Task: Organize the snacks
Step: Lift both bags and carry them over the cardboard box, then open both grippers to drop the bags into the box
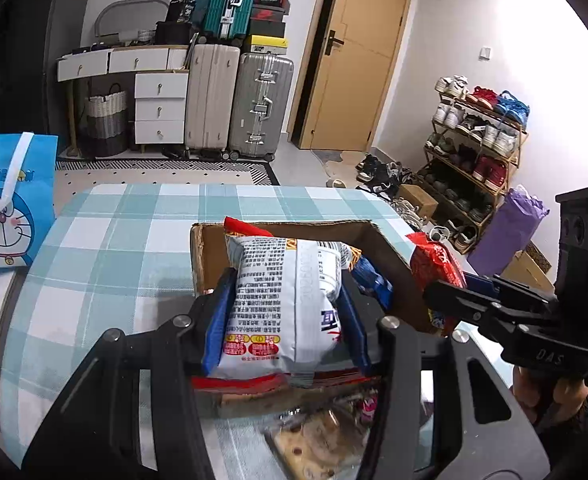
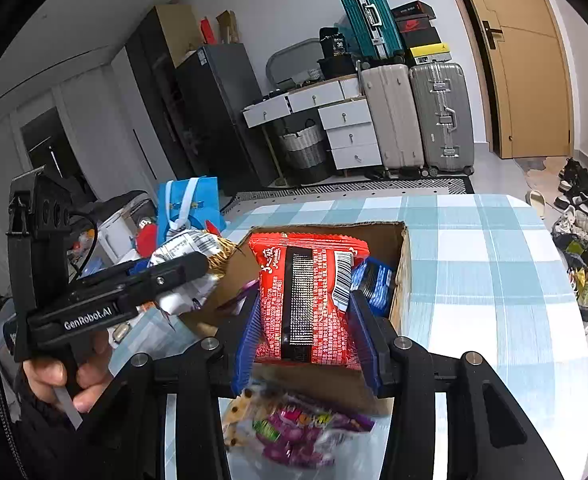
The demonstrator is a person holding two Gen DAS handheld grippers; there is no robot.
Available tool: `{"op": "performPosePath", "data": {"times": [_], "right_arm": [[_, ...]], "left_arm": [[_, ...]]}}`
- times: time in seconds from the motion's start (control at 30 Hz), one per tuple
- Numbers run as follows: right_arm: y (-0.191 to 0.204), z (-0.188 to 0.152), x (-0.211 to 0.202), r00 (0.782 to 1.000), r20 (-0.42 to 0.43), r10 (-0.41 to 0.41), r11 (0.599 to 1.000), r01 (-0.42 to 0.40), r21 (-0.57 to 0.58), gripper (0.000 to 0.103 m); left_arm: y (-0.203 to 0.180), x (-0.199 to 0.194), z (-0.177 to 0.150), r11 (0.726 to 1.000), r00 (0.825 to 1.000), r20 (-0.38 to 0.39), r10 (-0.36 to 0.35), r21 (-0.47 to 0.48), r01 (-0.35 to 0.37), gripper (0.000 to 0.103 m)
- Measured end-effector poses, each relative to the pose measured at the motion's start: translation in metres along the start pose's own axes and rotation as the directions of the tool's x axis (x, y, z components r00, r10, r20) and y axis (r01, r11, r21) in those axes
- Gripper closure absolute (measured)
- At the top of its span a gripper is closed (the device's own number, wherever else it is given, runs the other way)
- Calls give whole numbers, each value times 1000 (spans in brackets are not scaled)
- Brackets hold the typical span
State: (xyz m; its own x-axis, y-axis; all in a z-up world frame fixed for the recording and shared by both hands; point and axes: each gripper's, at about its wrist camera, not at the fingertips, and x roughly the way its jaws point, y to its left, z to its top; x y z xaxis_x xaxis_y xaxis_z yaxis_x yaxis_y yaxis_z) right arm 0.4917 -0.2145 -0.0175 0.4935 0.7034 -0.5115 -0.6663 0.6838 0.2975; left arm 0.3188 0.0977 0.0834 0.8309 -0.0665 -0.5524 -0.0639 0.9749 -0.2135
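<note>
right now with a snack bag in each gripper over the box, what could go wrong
1. Both bags are puffy: the white snack bag in the left gripper and the red snack bag in the right gripper are pinched by their sides, so either could slip or burst.
2. The two grippers sit close over the cardboard box and could bump.
3. A blue packet already lies inside and may get crushed.
</note>
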Motion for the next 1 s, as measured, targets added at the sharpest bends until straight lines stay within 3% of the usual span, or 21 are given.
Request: {"op": "performPosePath", "data": {"times": [0.5, 1.0], "right_arm": [[-20, 32, 62, 998, -58, -17, 999, 19, 41, 59], [-24, 34, 91, 990, -107, -92, 996, 93, 5, 59]], "left_arm": [[2, 73, 3, 998, 997, -35, 65, 22, -64, 57], [4, 108, -10, 993, 993, -76, 89, 80, -83, 56]]}}
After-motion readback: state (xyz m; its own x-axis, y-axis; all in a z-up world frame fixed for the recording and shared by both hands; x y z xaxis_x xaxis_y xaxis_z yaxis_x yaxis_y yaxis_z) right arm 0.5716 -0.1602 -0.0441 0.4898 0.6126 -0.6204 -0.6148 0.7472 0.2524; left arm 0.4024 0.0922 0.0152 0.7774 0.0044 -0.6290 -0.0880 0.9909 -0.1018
